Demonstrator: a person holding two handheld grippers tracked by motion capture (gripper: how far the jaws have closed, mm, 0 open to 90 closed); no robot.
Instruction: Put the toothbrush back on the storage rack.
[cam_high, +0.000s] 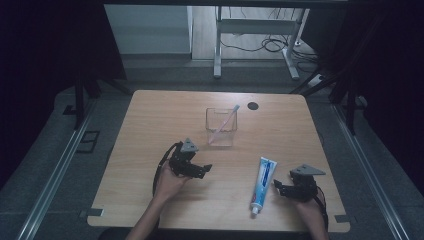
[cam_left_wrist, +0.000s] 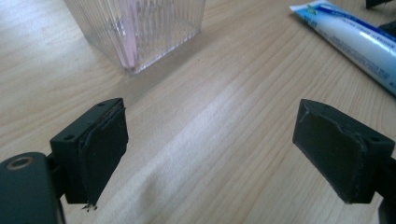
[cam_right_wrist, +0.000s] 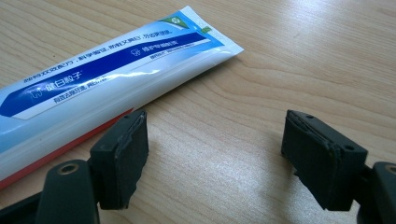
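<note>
Surface (cam_high: 150, 130): pale wood, spanning the middle of the high view, with a small dark round spot (cam_high: 253, 105) near its far edge.
Clear cup (cam_high: 221, 127): ribbed, see-through, square in plan, upright at the centre of the high view; it stands at the upper left of the left gripper view (cam_left_wrist: 140, 32).
Toothpaste tube (cam_high: 263, 184): white and blue, lying flat at the lower right of centre in the high view. Its long axis runs nearly up and down the frame, leaning slightly; the cap end points toward the bottom edge, the flat crimped end toward the cup. In the right gripper view (cam_right_wrist: 107, 79) it runs from lower left to upper right, crimped end at the upper right.
Pink stick (cam_high: 226, 121): thin, leaning inside the cup, upper end toward the upper right.
Left gripper (cam_high: 202, 169): left of centre, jaws wide apart with bare wood between them.
Right gripper (cam_high: 278, 187): just right of the tube, jaws wide apart and empty; its left jaw lies just beside the tube.
</note>
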